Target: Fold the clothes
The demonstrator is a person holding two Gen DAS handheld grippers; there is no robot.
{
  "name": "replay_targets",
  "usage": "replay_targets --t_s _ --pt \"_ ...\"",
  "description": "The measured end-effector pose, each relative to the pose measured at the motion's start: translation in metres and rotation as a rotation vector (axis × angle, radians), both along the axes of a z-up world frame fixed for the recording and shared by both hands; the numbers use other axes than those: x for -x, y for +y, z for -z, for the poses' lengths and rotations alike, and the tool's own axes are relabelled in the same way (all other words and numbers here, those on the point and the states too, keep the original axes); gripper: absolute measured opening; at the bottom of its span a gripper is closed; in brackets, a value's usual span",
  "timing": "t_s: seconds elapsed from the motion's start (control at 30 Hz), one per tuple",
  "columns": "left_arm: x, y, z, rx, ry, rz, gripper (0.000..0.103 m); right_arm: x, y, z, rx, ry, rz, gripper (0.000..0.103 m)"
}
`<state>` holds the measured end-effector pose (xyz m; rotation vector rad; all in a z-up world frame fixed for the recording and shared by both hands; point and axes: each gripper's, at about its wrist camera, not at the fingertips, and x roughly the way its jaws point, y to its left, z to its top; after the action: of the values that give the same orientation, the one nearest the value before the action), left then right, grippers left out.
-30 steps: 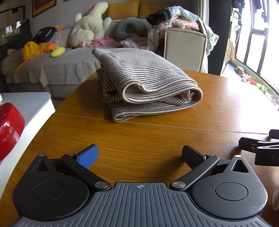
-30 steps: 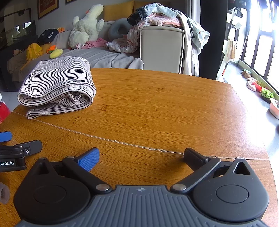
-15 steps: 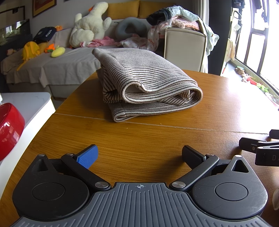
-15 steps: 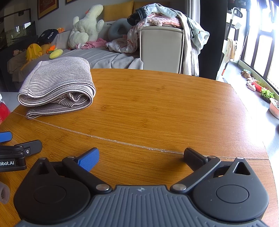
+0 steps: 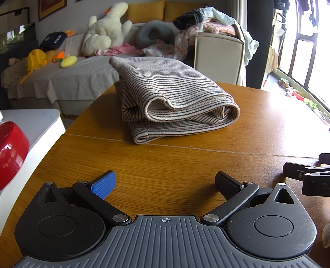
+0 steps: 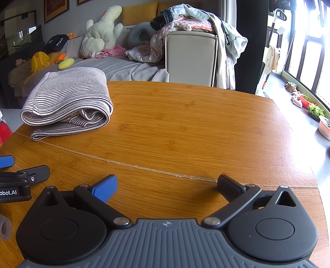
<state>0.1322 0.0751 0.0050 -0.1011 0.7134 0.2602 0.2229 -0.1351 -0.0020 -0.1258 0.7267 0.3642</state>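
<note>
A striped beige and brown garment [image 5: 173, 103] lies folded in a thick bundle on the far left part of the round wooden table [image 5: 257, 123]. It also shows in the right wrist view [image 6: 68, 103]. My left gripper [image 5: 165, 182] is open and empty, low over the table's near edge, well short of the garment. My right gripper [image 6: 168, 185] is open and empty, beside it to the right. Each gripper shows at the edge of the other's view, the right one in the left wrist view [image 5: 305, 177] and the left one in the right wrist view [image 6: 22, 177].
A red bowl [image 5: 10, 152] sits on a white counter [image 5: 37, 127] left of the table. Behind the table stand a sofa [image 5: 72, 72] with plush toys and a beige chair [image 6: 191, 57] piled with clothes [image 6: 193, 18]. Windows [image 6: 309, 51] are on the right.
</note>
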Motion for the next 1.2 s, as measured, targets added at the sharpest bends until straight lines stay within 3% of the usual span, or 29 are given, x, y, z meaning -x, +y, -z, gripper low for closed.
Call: replay_targets --t_s 1.2 --pt "0.0004 0.0001 -0.0001 0.0 0.0 0.0 0.103 0.0004 0.0029 -0.0007 0.002 0.0 -0.033 0.103"
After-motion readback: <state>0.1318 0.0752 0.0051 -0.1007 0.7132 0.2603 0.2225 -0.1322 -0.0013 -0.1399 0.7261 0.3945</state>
